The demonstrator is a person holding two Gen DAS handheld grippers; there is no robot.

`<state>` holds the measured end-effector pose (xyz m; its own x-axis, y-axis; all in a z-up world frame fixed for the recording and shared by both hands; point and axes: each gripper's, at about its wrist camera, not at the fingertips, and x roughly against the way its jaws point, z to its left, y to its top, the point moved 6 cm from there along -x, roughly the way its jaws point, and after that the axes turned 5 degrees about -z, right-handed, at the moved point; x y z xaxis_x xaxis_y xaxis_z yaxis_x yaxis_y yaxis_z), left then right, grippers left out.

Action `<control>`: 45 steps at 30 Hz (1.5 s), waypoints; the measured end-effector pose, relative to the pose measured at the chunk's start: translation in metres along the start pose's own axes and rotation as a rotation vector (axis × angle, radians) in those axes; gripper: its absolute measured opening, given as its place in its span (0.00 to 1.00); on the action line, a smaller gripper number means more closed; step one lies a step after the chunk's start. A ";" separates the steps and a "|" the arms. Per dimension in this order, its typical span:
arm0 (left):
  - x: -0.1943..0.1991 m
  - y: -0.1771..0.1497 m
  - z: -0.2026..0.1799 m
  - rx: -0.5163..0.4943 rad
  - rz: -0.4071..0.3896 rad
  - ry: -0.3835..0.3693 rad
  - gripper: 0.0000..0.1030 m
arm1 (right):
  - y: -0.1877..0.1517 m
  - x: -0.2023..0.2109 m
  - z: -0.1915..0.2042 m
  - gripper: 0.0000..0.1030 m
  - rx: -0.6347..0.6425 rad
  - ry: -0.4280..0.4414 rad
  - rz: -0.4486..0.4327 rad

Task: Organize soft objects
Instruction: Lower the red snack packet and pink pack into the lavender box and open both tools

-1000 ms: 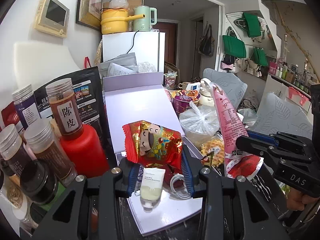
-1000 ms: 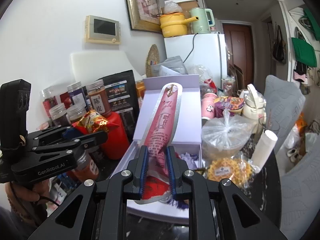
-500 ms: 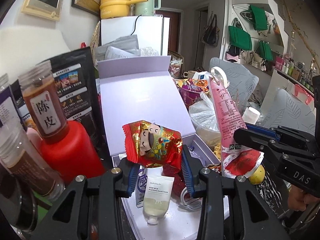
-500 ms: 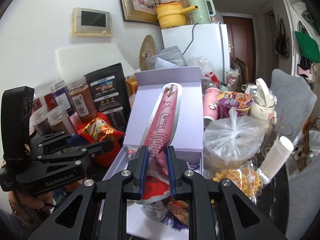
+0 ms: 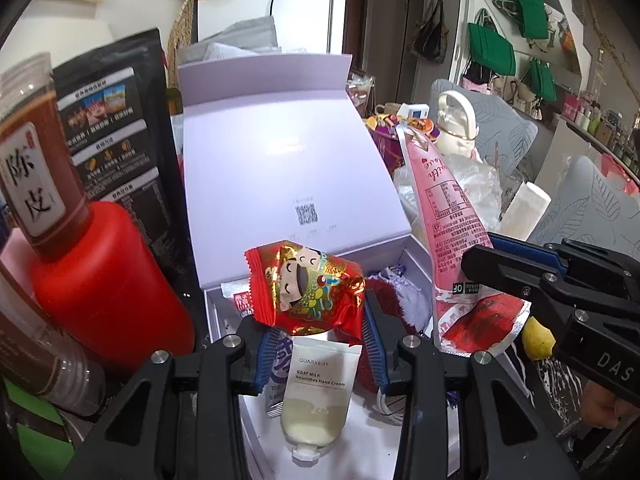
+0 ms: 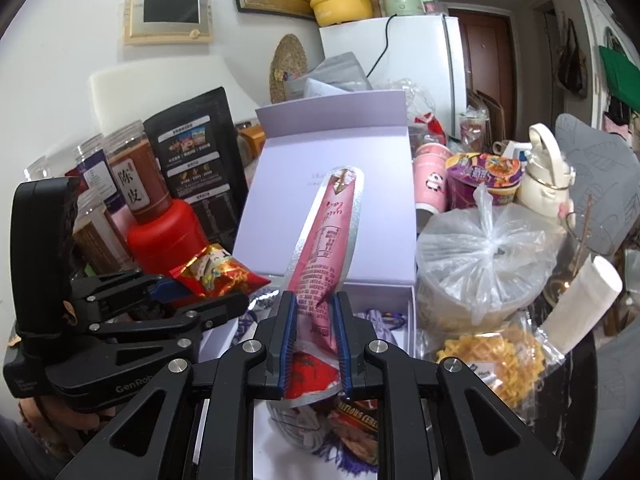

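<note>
My left gripper (image 5: 316,334) is shut on a red and gold snack packet (image 5: 306,288) and hangs over the open lilac box (image 5: 280,184). Inside the box lie a white hand cream tube (image 5: 316,396), a small sachet and some purple and red soft items. My right gripper (image 6: 316,320) is shut on a long pink pouch (image 6: 326,248) that stands up from its jaws, also above the box (image 6: 332,168). In the left wrist view the pouch (image 5: 444,216) and the right gripper (image 5: 516,272) show at the right. The left gripper (image 6: 208,292) with its packet (image 6: 216,272) shows at the left of the right wrist view.
Left of the box stand a red bottle (image 5: 104,288), brown jars (image 5: 36,176) and a black bag (image 5: 116,136). To the right are a tied plastic bag (image 6: 484,256), a waffle snack bag (image 6: 496,364), noodle cups (image 6: 484,176) and a white roll (image 6: 584,304).
Both grippers have come forward and down toward the open box, each keeping its packet. The box and its contents now look larger and lower in both views.
</note>
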<state>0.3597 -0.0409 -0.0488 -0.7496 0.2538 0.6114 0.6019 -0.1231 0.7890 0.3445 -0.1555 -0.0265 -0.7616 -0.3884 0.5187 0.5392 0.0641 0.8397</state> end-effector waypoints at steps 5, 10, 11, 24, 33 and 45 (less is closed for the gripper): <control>-0.016 -0.010 0.001 0.001 0.041 -0.001 0.37 | -0.012 -0.014 -0.005 0.18 -0.017 0.000 0.047; -0.027 -0.022 0.001 0.005 0.077 -0.004 0.37 | -0.023 -0.022 -0.009 0.18 -0.033 -0.001 0.082; -0.028 -0.023 0.001 0.008 0.082 -0.010 0.37 | -0.025 -0.023 -0.010 0.18 -0.038 -0.001 0.088; -0.043 -0.046 -0.004 -0.002 0.146 -0.035 0.37 | -0.047 -0.036 -0.013 0.18 -0.041 -0.002 0.170; -0.047 -0.052 -0.005 -0.016 0.159 -0.024 0.37 | -0.057 -0.041 -0.015 0.18 -0.019 -0.022 0.194; -0.055 -0.050 -0.010 -0.062 0.182 -0.002 0.38 | -0.055 -0.045 -0.015 0.23 0.010 -0.057 0.201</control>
<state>0.3682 -0.0584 -0.1219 -0.6295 0.2241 0.7440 0.7091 -0.2257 0.6680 0.3544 -0.1557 -0.0983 -0.6583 -0.3141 0.6841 0.6789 0.1447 0.7198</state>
